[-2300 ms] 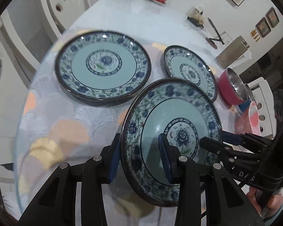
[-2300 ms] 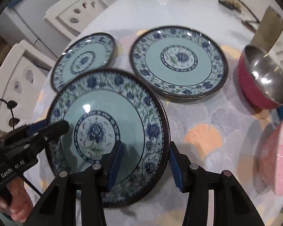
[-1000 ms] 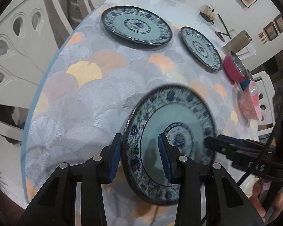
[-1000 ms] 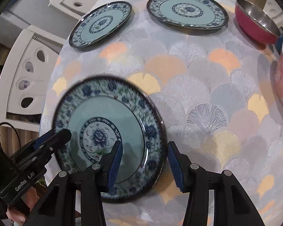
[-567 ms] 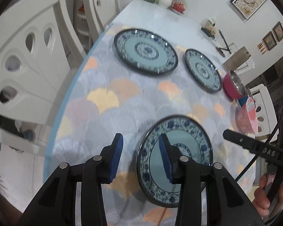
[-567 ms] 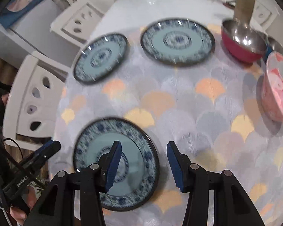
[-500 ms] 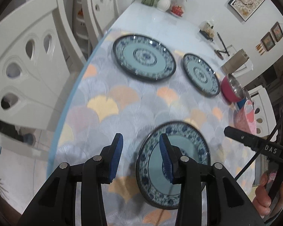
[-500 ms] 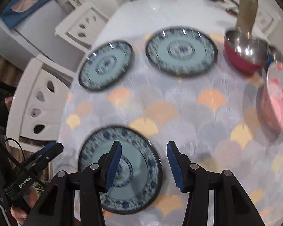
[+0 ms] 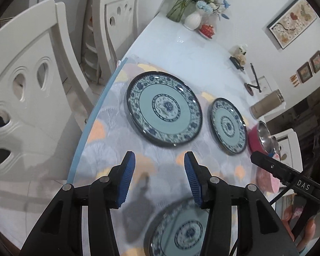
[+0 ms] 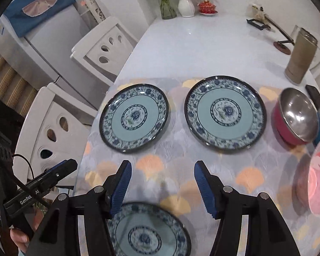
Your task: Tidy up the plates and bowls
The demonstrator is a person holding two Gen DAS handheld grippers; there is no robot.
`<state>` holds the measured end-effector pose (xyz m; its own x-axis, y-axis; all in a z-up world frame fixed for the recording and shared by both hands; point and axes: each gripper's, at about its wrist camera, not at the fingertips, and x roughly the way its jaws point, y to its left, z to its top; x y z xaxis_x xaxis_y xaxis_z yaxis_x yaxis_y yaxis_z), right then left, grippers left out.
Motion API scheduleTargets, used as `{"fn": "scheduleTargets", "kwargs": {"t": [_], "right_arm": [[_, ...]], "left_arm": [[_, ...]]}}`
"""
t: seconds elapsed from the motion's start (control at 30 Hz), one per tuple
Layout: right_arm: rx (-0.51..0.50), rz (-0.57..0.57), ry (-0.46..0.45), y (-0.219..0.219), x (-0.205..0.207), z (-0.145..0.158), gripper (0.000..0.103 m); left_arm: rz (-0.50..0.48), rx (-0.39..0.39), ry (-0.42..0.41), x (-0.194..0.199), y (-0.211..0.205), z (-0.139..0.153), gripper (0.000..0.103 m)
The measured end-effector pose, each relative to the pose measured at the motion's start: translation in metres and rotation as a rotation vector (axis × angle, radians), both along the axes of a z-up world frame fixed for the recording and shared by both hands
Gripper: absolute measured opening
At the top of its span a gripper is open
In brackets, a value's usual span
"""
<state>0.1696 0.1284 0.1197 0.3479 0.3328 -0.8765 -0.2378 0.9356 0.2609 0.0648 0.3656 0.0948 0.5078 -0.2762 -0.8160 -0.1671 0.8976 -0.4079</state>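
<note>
**One plate is down, two more are waiting**

The near plate (image 10: 147, 234) is lying flat on the desk (image 10: 202, 47), close to the front edge and just below both tongs. Nothing is sitting on it. Two more blue flower plates are lying farther back, side by side but not touching: the left plate (image 10: 134, 118) and the right plate (image 10: 225, 112). Both are bare too.

The left tongs (image 9: 157, 177) are opening and nothing is between the blue pads. The right tongs (image 10: 161, 186) are opening as well, and they are holding nothing.

I am guessing the near plate is set down now and the next plate is waiting its turn. The next move is probably calling for both tongs to reach to a far plate and pinch its rim on two sides.

Off to the right, a red bowl (image 10: 296, 117) with a shiny inside is sitting empty. A pink bowl (image 10: 317, 177) is nearer; its inside is too blurry to tell.
</note>
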Motion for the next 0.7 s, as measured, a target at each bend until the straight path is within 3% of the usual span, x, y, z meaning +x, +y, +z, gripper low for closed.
{"fn": "scheduleTargets", "kwargs": {"t": [0.3,0.7], "right_arm": [[-0.046,0.016,0.051,0.024,0.066,-0.037,0.059],[-0.113,0.057,0.039,0.043,0.106,-0.054,0.059]], "left_arm": [[0.037,-0.058,0.097,0.057,0.0,-0.052,0.045],[0.07,-0.081,0.122,0.069,0.003,-0.077,0.045]]}}
